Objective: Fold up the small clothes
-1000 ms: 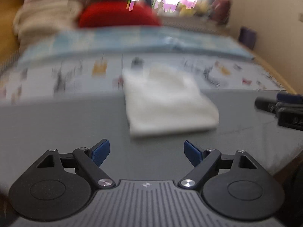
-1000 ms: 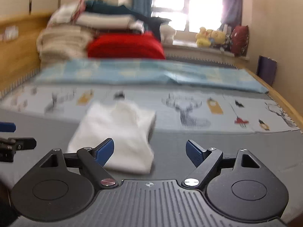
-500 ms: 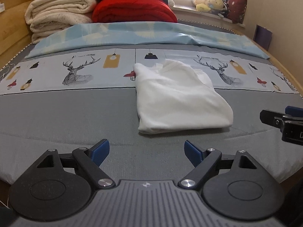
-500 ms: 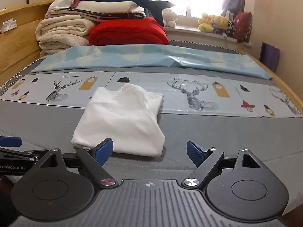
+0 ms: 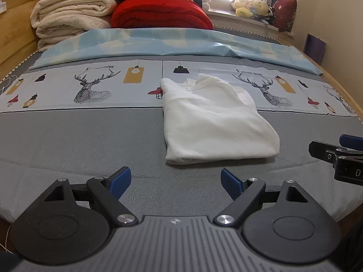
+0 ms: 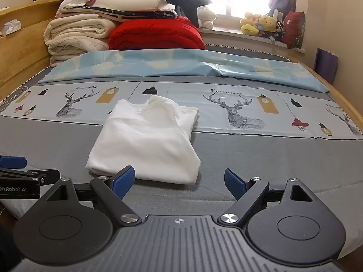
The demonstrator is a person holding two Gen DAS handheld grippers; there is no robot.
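A small white garment [image 5: 213, 117] lies folded into a flat rectangle on the grey bed cover [image 5: 79, 140], collar at the far end. It also shows in the right wrist view [image 6: 147, 140]. My left gripper [image 5: 175, 181] is open and empty, held back from the garment's near edge. My right gripper [image 6: 179, 180] is open and empty, just in front of the garment's near right corner. Each gripper shows at the edge of the other's view: the right one [image 5: 340, 156], the left one [image 6: 20, 176].
A deer-print sheet strip [image 6: 238, 113] and a light blue sheet [image 6: 181, 65] lie behind the garment. Folded cream blankets [image 6: 77, 38] and a red duvet [image 6: 156, 36] are stacked at the headboard. Plush toys [image 6: 261, 25] sit on the windowsill. Wooden bed rail [image 6: 347, 106] runs along the right.
Both grippers have pulled back slightly and steadied; the views went from motion-blurred to sharp. The garment has not moved. Both grippers stay open.
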